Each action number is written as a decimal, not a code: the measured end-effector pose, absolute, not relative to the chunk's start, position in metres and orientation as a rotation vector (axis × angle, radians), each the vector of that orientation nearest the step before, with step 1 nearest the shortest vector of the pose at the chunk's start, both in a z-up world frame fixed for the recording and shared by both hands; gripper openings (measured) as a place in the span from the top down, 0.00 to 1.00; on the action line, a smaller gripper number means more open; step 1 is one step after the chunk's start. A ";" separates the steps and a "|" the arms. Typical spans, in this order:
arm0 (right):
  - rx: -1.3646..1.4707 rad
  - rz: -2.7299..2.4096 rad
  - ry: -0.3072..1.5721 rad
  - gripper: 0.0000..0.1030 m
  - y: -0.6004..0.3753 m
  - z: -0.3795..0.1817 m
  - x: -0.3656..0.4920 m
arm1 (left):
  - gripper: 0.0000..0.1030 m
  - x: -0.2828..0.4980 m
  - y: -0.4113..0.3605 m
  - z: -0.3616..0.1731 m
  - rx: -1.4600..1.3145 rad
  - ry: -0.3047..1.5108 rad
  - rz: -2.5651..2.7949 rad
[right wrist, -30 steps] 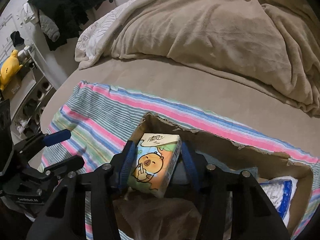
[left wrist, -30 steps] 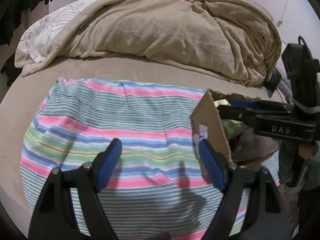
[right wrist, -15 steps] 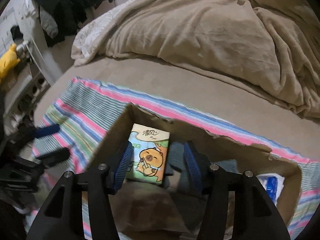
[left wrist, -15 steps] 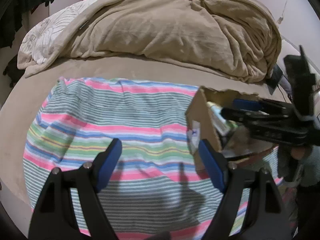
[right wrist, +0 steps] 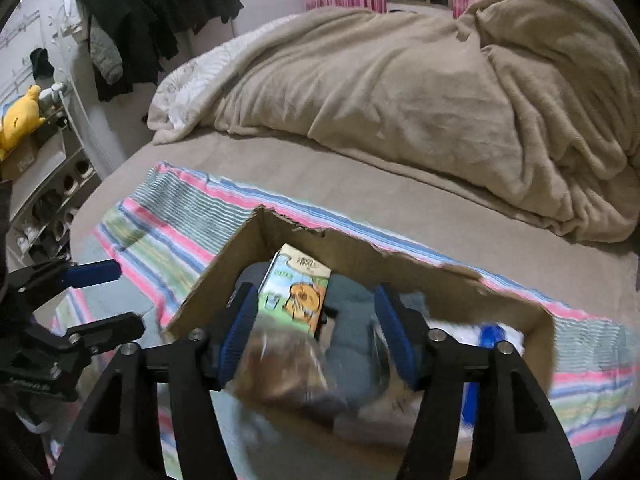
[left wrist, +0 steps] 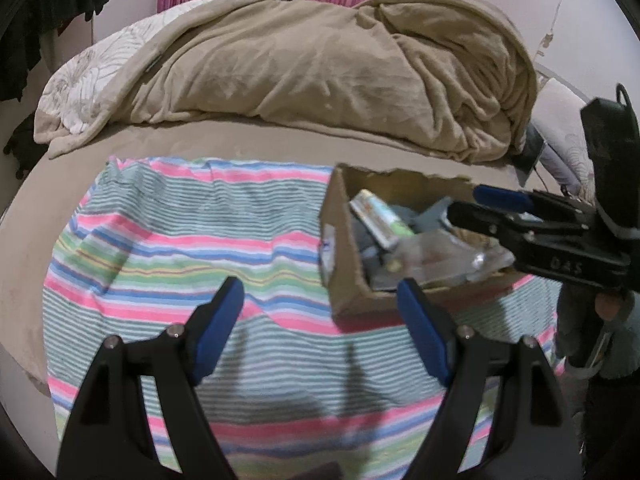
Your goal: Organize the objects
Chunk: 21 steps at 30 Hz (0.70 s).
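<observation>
Tissue pack (right wrist: 295,292) leaned in box (right wrist: 224,276), long axis toward the duvet (right wrist: 400,92); right hand-held gripper (right wrist: 316,334) opening, released; left hand-held gripper (left wrist: 320,334) released.

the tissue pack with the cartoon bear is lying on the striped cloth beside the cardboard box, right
Not quite. The tissue pack lies inside the cardboard box, not beside it; the box itself sits on the striped cloth. The right wrist view shows this.
</observation>
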State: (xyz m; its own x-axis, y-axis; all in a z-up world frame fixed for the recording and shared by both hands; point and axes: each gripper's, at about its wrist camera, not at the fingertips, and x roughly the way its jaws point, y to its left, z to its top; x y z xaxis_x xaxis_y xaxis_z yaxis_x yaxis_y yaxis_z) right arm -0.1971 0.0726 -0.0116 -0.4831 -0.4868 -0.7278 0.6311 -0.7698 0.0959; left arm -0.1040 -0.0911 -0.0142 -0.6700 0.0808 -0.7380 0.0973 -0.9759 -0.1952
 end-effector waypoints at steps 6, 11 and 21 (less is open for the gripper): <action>1.009 -2.267 0.225 0.36 0.102 -0.002 -0.169 | 0.22 -0.087 -0.069 0.006 1.214 0.321 -2.883; 0.990 -2.308 0.208 0.26 0.126 0.004 -0.142 | 0.22 -0.070 -0.056 0.016 1.148 0.310 -2.880; 0.923 -2.407 0.254 0.20 0.155 0.013 -0.091 | 0.20 -0.036 -0.035 0.016 1.122 0.324 -2.884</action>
State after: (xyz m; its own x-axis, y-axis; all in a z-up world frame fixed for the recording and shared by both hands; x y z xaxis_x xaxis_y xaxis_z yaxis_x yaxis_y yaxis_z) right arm -0.0913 0.1545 0.0128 -0.6168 -0.4222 -0.6643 0.5516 -0.8339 0.0179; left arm -0.0355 -0.0353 0.0164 -0.7395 0.0468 -0.6715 0.1032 -0.9779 -0.1819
